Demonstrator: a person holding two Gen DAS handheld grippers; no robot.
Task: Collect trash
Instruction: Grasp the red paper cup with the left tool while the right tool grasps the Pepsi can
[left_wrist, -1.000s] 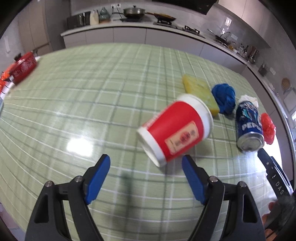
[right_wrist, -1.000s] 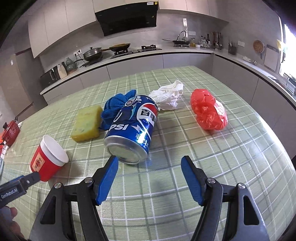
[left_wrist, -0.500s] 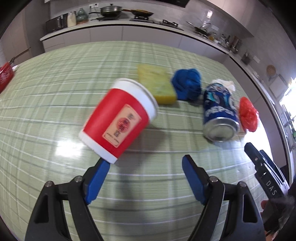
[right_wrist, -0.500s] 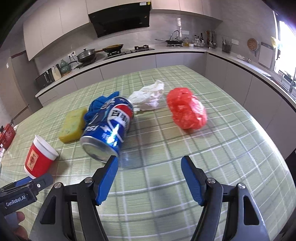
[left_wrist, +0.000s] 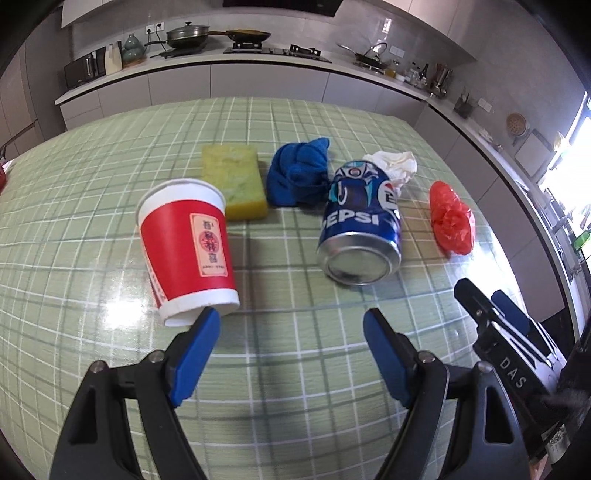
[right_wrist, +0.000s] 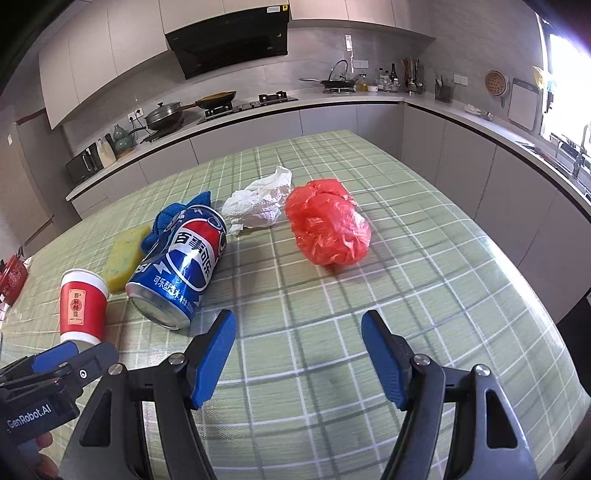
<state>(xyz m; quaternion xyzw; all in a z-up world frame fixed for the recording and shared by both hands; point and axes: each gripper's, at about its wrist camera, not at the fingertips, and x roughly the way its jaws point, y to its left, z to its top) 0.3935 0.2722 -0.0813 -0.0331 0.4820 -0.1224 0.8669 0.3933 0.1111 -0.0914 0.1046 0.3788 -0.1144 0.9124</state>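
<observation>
Left gripper (left_wrist: 291, 325) and right gripper (right_wrist: 297, 328): fingers spread wide, nothing held; cup (left_wrist: 186, 245) upright and can (left_wrist: 360, 230) lying on the bench (left_wrist: 295, 369); a clumsy approach may topple the cup or roll the can.

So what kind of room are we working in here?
A home kitchen, it seems: a gas hob under a range hood, with a lidded pan on the countertop.

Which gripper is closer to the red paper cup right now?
Left. The left gripper sits just in front of the red paper cup; the right gripper is off beyond the Pepsi can.
</observation>
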